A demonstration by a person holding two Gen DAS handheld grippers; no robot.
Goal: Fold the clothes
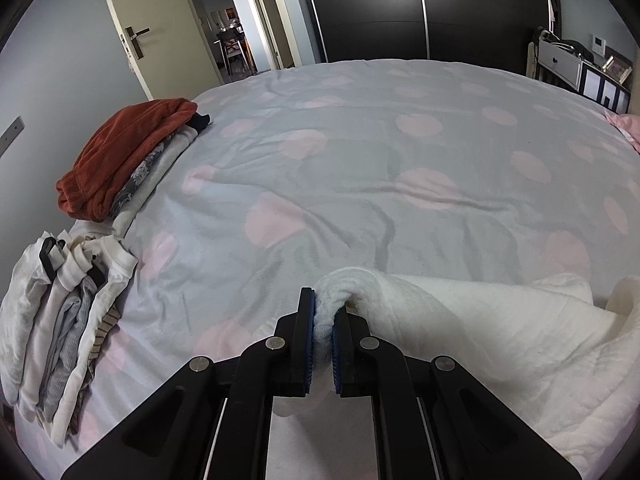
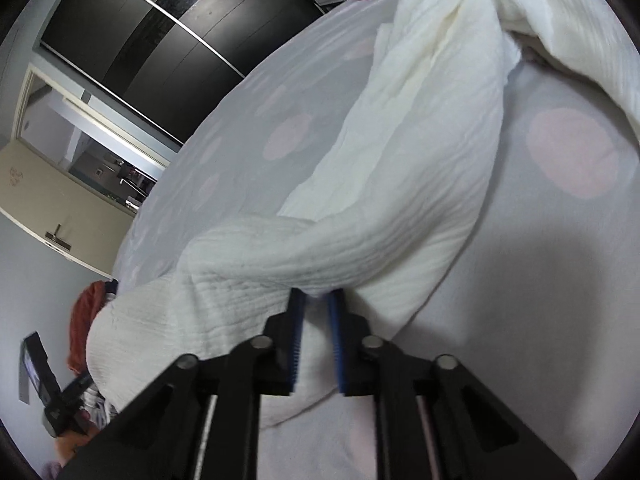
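Note:
A white crinkled garment (image 1: 480,328) lies rumpled on the grey bed cover with pink dots (image 1: 360,160). My left gripper (image 1: 324,300) is shut on a folded edge of it near the bed's front, the cloth pinched between the blue pads. In the right wrist view the same garment (image 2: 400,160) stretches up and away across the bed cover (image 2: 560,280). My right gripper (image 2: 316,296) is shut on a bunched fold of it, with cloth showing between its narrow-set pads.
On the bed's left edge sit a folded stack topped by a rust-red sweater (image 1: 120,156) and a pile of white and striped clothes (image 1: 60,320). A dark wardrobe (image 1: 400,12), an open door (image 1: 140,32) and a nightstand (image 1: 568,64) stand beyond the bed.

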